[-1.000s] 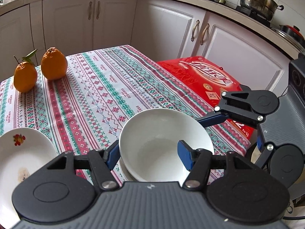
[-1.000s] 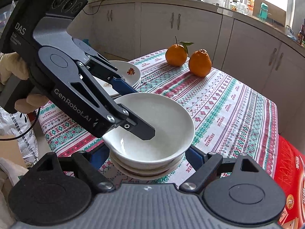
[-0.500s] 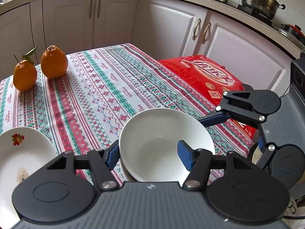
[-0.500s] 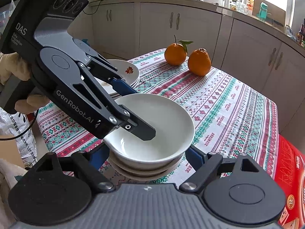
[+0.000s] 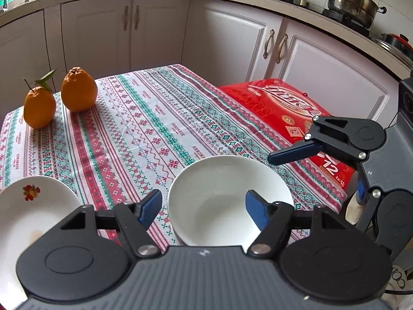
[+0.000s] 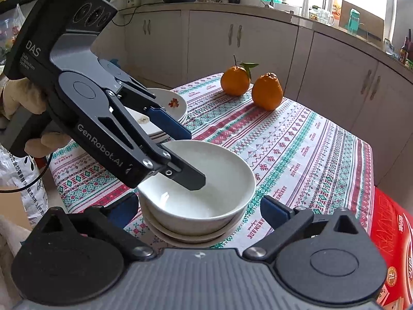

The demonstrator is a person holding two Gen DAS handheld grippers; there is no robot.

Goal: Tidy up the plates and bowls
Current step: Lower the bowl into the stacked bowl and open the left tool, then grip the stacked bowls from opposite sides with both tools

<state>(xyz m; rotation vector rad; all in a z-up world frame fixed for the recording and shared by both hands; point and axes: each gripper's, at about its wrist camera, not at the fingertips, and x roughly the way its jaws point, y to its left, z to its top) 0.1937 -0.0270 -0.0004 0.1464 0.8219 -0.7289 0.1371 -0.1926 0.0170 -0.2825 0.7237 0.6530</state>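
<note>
While both grippers hover over the near edge of the patterned tablecloth (image 5: 160,118), the white bowl (image 5: 227,201) sits nested on top of other bowls (image 6: 191,235) in a short stack close to that edge. The left gripper (image 5: 204,206) straddles the bowl's near-left rim, one blue pad outside the wall and the other inside the basin; its jaws are opening and neither pad presses on the rim, so the bowl is released. The right gripper (image 6: 196,209) brackets the stack from the near side, its jaws opening wide with both pads clear of the bowl walls, gripping nothing. In the right wrist view a gloved hand (image 6: 15,98) holds the left gripper's handle at far left. A stack of plates (image 6: 167,113), the top one bearing a small floral print, stands just left of the bowls. Two oranges (image 5: 59,100) rest together at the far side of the table, well apart from the dishes. A red box (image 5: 291,113) lies beyond the table's right edge
</note>
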